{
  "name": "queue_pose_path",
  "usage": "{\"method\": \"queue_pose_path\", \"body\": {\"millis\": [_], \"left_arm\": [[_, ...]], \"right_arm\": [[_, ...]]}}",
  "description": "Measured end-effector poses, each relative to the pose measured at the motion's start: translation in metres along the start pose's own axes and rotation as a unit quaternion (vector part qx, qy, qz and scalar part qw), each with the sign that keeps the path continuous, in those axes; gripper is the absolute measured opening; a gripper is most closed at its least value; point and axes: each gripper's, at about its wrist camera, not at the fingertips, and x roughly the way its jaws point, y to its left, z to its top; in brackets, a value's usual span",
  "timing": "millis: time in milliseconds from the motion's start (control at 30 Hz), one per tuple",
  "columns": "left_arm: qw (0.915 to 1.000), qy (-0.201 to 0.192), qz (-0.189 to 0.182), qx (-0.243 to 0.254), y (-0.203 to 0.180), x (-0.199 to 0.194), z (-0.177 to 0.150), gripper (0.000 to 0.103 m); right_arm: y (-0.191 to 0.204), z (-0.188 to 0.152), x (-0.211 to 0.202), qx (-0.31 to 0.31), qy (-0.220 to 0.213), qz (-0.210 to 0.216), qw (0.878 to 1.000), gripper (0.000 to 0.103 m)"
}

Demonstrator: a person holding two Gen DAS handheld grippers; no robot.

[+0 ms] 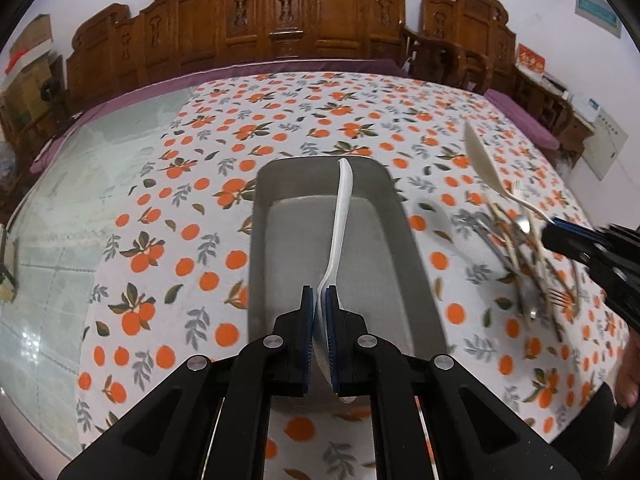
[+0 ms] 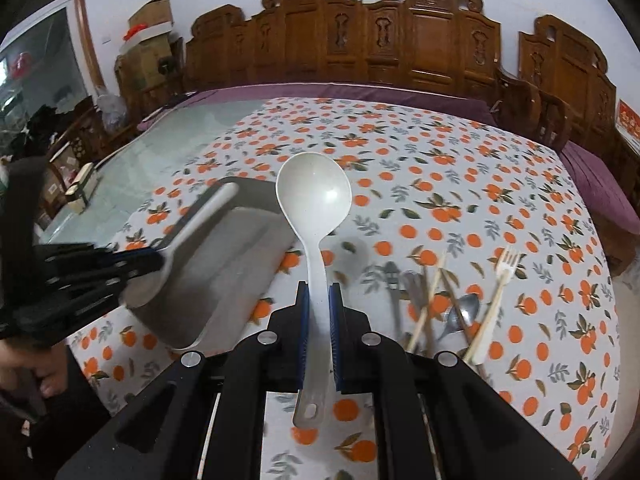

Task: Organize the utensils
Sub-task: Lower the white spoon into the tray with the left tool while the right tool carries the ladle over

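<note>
The left tool is clamped on a white spoon over the grey tray on the bench. The right tool grips a white ladle, with the loose cutlery lying to its right.

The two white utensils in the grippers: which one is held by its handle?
The round ladle in the right gripper: its bowl points away. The left gripper pinches the rice paddle by its blade.

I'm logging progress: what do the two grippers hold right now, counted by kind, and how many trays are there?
Ladle: 1, in the right gripper
Spatula: 1, in the left gripper
Tray: 1
Total: 3
</note>
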Motion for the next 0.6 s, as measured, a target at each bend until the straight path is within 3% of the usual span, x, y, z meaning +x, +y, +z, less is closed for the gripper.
{"method": "queue_pose_path", "body": {"millis": [267, 600], "left_arm": [[0.9999, 0.01, 0.003, 0.004, 0.006, 0.012, 0.011, 0.011], [0.9998, -0.018, -0.005, 0.012, 0.034, -0.03, 0.005, 0.014]], "right_arm": [[0.03, 0.004, 0.0, -0.016, 0.002, 0.023, 1.0, 0.011], [0.059, 0.009, 0.018, -0.02, 0.009, 0.037, 0.999, 0.011]]}}
